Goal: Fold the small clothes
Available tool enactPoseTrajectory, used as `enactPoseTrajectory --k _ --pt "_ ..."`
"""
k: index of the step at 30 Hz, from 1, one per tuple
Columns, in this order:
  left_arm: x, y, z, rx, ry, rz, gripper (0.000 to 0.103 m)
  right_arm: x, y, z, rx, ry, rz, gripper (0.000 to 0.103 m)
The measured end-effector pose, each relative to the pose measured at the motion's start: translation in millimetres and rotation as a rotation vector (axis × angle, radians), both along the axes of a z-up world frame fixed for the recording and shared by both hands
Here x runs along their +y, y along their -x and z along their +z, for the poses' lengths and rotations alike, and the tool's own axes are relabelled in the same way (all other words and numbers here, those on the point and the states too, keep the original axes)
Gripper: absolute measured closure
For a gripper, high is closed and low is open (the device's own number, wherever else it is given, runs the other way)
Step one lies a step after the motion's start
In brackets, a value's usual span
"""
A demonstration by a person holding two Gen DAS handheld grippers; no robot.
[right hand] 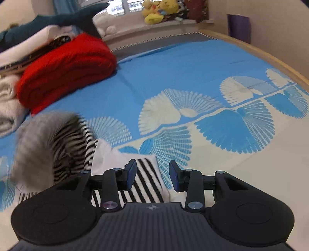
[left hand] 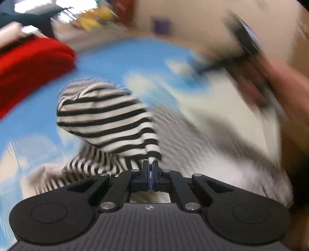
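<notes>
Striped garment (left hand: 104, 117) | left tool (left hand: 150, 170) clamped on its edge | right tool (right hand: 152, 174) agape above bedspread (right hand: 173, 77)

Home bedroom: blue patterned bedspread (right hand: 164, 63), folded red blanket (right hand: 65, 67), plush toys (right hand: 158, 9) on windowsill.

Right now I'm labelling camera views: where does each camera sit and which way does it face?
Left wrist: behind the left gripper, shut on the black-and-white striped garment, facing the blue patterned bedspread; a forearm shows.
Right wrist: behind the open right gripper, above the garment's edge.
Shared: garment, bedspread, red folded knit.
</notes>
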State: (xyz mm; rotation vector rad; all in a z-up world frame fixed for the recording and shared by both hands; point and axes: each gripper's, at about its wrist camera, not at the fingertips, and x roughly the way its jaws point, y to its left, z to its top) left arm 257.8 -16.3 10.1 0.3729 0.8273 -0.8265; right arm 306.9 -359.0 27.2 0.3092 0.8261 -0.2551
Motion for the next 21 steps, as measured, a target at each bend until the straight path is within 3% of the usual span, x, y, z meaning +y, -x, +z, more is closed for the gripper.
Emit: enactPoseTrajectory --k 1,3,5,7,8,9,11,13,15,18,21 --pt "6 21 1 0.027 -0.026 -0.001 0.098 -2 2 2 -0.009 -0.007 -0.008 0.064" --pt "19 34 11 0.035 0.006 0.086 0.095 -2 5 5 -0.036 -0.013 -0.012 0.064" --pt "38 22 26 0.033 0.137 0.279 0.082 1 7 7 -0.054 -0.016 -0.008 0.064" --pt "57 3 30 0.035 0.289 0.481 0.061 5 10 9 -0.076 -0.043 0.001 0.067" --pt "66 -9 24 0.041 0.341 0.596 0.060 7 10 8 -0.080 -0.064 0.008 0.070" --pt "70 -21 15 0.077 0.363 0.685 0.060 11 11 7 -0.080 -0.089 0.018 0.070" --pt "72 -48 -12 0.232 0.327 0.839 0.060 16 8 0 -0.060 -0.172 0.048 0.069" --pt "74 -61 -33 0.324 0.312 0.876 0.060 21 4 -12 0.002 -0.278 0.090 0.069" --pt "72 -68 -46 0.390 0.325 0.870 0.060 33 -1 -30 0.105 -0.322 0.147 0.069" --pt "65 -69 -62 0.409 0.300 0.848 0.060 50 -3 -56 0.232 -0.380 0.196 0.069" --pt "72 -64 -77 0.456 0.304 0.846 0.060 62 0 -72 0.293 -0.414 0.229 0.069"
